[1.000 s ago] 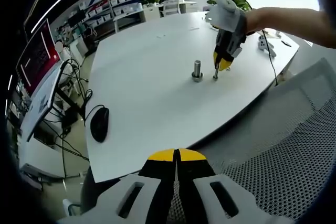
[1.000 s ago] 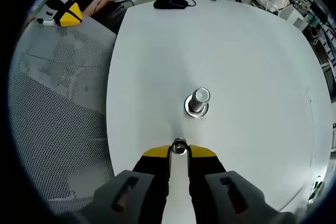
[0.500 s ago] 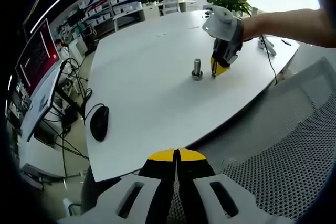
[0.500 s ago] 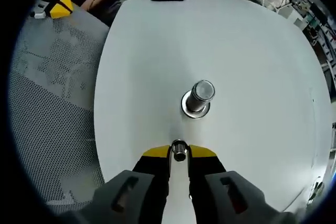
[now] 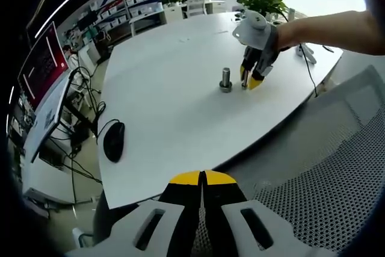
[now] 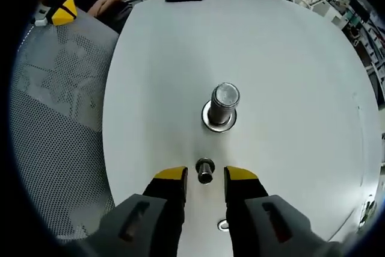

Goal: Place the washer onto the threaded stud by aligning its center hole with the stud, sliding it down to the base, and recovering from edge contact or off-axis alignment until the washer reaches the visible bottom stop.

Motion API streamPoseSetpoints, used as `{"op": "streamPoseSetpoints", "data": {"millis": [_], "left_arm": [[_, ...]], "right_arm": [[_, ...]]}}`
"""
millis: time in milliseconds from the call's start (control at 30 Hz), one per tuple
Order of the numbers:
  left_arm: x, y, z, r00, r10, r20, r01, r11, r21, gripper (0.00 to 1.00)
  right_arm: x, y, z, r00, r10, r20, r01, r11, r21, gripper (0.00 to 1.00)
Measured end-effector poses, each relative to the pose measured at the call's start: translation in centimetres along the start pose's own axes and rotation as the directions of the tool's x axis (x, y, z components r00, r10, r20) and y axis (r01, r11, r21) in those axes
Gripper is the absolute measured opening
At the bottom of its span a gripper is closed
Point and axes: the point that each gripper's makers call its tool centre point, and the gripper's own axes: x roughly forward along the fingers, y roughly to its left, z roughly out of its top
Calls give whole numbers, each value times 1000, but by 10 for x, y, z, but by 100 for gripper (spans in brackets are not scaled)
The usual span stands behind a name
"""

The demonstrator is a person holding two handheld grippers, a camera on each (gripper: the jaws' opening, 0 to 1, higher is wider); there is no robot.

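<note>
While your right tongs (image 6: 204, 176) stand apart around a small nut-like piece (image 6: 205, 170), the stud (image 6: 222, 106) at 12 o'clock waits bare; left tongs (image 5: 203, 179) together

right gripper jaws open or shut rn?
Open. In the right gripper view the right gripper's yellow-tipped jaws stand apart, with white table showing on both sides of the small metal cylinder between them.
</note>
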Motion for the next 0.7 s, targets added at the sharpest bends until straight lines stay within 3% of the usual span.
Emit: {"op": "streamPoseSetpoints", "data": {"millis": [133,267,700], "left_arm": [[0,0,0,1000,-1,-2,1,1000,0,0],[0,0,-1,1000,0,-4,0,1000,-1,0],[0,-1,0,1000,1,-3,-1,1000,-2,0]], "right_arm": [[-4,1,-6,999,-1,32,0,999,51,31],[-10,8,-11,994,-2,105,-11,993,119,31],[-29,-4,-56,986,-101,129,62,959,277,30]]}}
